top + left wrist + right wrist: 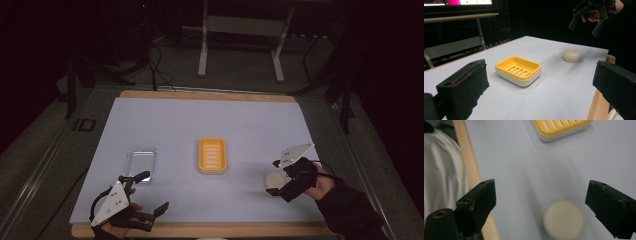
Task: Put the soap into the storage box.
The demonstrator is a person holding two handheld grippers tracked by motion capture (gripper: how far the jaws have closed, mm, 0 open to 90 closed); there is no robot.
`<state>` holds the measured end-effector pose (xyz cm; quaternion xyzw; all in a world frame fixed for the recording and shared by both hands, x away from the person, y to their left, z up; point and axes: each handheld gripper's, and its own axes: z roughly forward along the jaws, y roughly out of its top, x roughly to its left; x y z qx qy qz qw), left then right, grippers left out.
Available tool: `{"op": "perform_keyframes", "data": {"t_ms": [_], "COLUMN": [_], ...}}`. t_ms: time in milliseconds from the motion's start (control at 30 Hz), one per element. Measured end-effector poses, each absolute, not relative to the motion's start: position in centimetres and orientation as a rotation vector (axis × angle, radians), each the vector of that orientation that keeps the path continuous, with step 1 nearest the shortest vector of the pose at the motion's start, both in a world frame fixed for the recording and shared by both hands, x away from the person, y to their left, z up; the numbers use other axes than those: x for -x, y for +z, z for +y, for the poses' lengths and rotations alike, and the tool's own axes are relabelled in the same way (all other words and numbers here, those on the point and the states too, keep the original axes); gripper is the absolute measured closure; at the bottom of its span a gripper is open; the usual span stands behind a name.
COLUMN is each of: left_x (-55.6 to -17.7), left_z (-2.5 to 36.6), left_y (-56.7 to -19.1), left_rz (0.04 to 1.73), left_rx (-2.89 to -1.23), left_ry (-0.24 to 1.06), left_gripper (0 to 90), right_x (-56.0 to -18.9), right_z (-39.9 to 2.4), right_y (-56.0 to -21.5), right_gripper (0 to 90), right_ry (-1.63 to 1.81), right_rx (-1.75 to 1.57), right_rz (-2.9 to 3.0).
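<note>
1. The soap (274, 180) was a pale cream, round, flat-topped puck with soft edges, matte and unmarked.
2. It lay on the white table (210, 120), right of the yellow dish (212, 155) and well apart from it.
3. The right gripper (281, 191) hung above it, jaws wide open, soap untouched.
4. The left gripper (150, 192) rested at the near edge, jaws open and empty.

Two black two-jaw grippers: left gripper (146, 194) and right gripper (278, 186), each topped by a grey three-cornered plate dotted with screws, thin black cable trailing. Dark sleeve (350, 207) at the right wrist. Blocky, scuffed black jaws.
</note>
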<state>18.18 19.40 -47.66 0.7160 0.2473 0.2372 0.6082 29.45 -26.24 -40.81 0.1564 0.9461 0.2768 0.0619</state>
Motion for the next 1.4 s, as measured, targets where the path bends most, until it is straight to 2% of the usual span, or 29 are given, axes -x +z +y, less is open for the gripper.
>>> {"op": "perform_keyframes", "data": {"t_ms": [1400], "left_x": [-18.3], "left_z": [19.2], "left_y": [-47.8], "left_rz": [0.574], "left_rx": [-1.675], "left_ry": [0.52], "left_gripper": [0.1], "right_x": [-32.4], "right_z": [-27.4], "right_y": [-44.0], "right_gripper": [9.2], "right_ry": [0.014], "right_rx": [-0.573], "right_rz": [3.192]}}
